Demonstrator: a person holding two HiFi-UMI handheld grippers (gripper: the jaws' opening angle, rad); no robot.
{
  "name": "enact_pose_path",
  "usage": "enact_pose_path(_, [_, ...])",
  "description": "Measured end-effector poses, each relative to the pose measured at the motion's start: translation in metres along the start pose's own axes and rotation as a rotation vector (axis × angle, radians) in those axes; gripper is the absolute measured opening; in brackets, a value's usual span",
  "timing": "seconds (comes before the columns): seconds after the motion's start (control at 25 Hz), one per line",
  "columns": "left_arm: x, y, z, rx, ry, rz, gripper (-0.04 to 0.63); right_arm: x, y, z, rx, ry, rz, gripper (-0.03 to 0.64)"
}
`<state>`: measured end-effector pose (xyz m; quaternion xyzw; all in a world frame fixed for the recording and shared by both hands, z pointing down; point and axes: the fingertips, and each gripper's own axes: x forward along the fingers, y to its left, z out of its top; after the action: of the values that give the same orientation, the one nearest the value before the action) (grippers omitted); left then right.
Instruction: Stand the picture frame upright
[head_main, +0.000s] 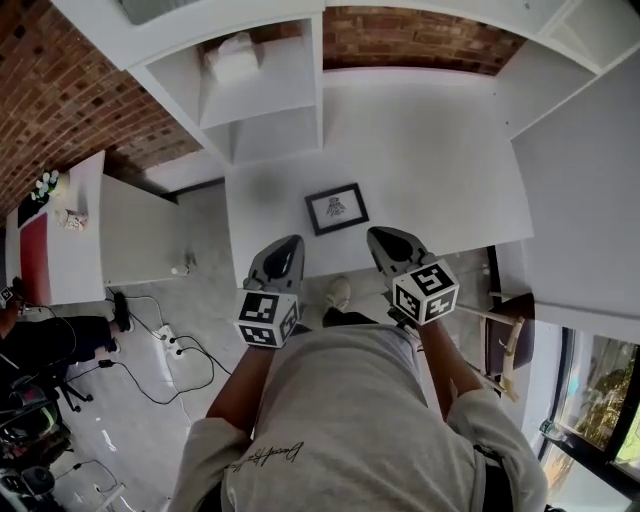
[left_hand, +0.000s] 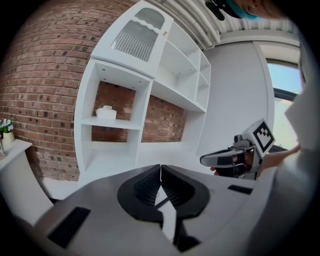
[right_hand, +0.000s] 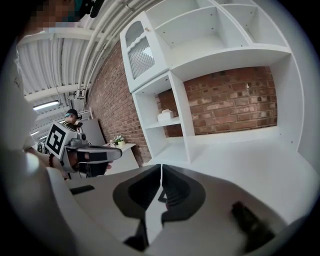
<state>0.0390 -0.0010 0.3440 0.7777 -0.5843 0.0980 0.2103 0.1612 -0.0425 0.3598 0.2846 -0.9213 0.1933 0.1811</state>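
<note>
A small black picture frame (head_main: 337, 208) lies flat on the white desk (head_main: 420, 150), near its front edge. My left gripper (head_main: 287, 243) hangs at the desk's front edge, just below and left of the frame, its jaws shut with nothing between them. My right gripper (head_main: 381, 238) is at the same edge, just below and right of the frame, also shut and empty. In the left gripper view my left gripper (left_hand: 160, 167) has its tips pressed together, and the right gripper (left_hand: 205, 160) shows off to the right. In the right gripper view my right gripper (right_hand: 161, 167) is closed tip to tip; a sliver of the frame (right_hand: 161, 196) shows between its jaws.
White shelving (head_main: 262, 90) stands on the desk's back left, with a white box (head_main: 232, 57) on a shelf, against a brick wall (head_main: 60, 90). A lower white cabinet (head_main: 110, 225) stands to the left. Cables and a power strip (head_main: 165, 340) lie on the floor. A wooden chair (head_main: 505, 340) is at the right.
</note>
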Motion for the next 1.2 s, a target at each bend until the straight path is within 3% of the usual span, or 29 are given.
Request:
enact_pose_path(0.28, [0.030,0.013,0.003,-0.010,0.024,0.040,0.015,0.026,-0.028,0.003,0.000,0.024,0.022,0.029])
enact_pose_path(0.48, [0.048,0.025,-0.004,-0.003,0.063,0.026,0.015,0.044,-0.040,-0.006,0.026,0.059,-0.006,0.029])
enact_pose_path(0.72, [0.077,0.038,-0.030,-0.057,0.146,-0.017,0.015,0.063,-0.062,-0.023,0.053,0.108,-0.068,0.029])
enact_pose_path(1.2, [0.131,0.068,-0.099,-0.120,0.312,0.002,0.018,0.113,-0.107,-0.080,0.106,0.226,-0.113,0.035])
